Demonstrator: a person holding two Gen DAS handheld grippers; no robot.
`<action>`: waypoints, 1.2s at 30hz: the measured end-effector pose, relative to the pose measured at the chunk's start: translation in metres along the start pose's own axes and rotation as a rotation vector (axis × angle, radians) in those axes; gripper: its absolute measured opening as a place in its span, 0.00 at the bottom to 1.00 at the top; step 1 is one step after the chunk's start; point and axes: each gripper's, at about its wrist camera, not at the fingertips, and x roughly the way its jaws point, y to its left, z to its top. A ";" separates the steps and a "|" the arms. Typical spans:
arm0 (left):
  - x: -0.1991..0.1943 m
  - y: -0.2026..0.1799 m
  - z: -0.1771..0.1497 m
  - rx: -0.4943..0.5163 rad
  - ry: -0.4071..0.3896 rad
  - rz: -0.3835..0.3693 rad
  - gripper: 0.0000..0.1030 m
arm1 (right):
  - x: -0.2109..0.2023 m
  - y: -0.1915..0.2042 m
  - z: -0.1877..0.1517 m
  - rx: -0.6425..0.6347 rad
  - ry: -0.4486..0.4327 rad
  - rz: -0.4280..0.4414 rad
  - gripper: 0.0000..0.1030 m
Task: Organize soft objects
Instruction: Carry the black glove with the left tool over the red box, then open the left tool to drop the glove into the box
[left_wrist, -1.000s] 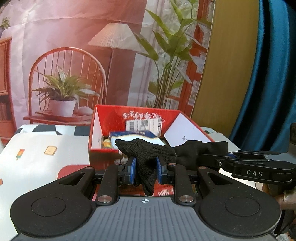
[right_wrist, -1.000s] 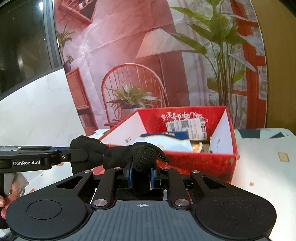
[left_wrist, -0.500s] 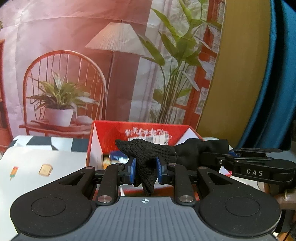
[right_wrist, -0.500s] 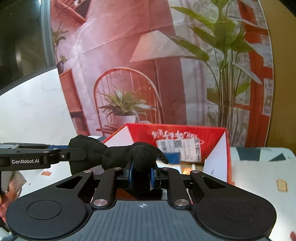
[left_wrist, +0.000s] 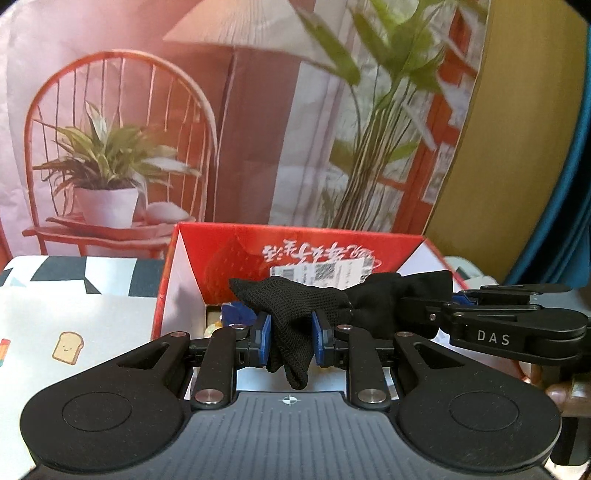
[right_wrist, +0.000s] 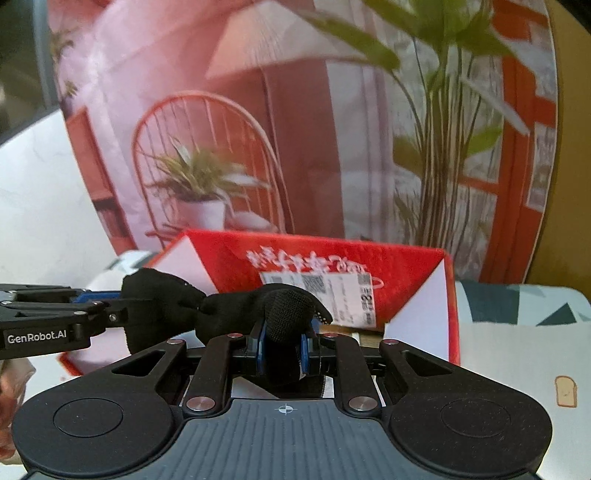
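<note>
Overhead — black knit glove (bunched); red box

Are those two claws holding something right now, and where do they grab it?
Yes. Both hold one black knitted glove, stretched between them in front of the red box. The left claw pinches one end, the right claw the other.

Two grippers, one black glove, one red box.
</note>
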 end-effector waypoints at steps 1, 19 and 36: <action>0.004 0.001 0.000 0.003 0.008 0.003 0.23 | 0.006 0.000 0.000 0.003 0.014 -0.006 0.15; 0.019 0.005 0.004 0.038 0.014 0.049 0.53 | 0.042 -0.004 0.001 0.049 0.151 -0.112 0.24; -0.045 -0.002 0.000 0.098 -0.059 0.076 0.88 | -0.017 0.019 0.004 -0.047 0.021 -0.163 0.86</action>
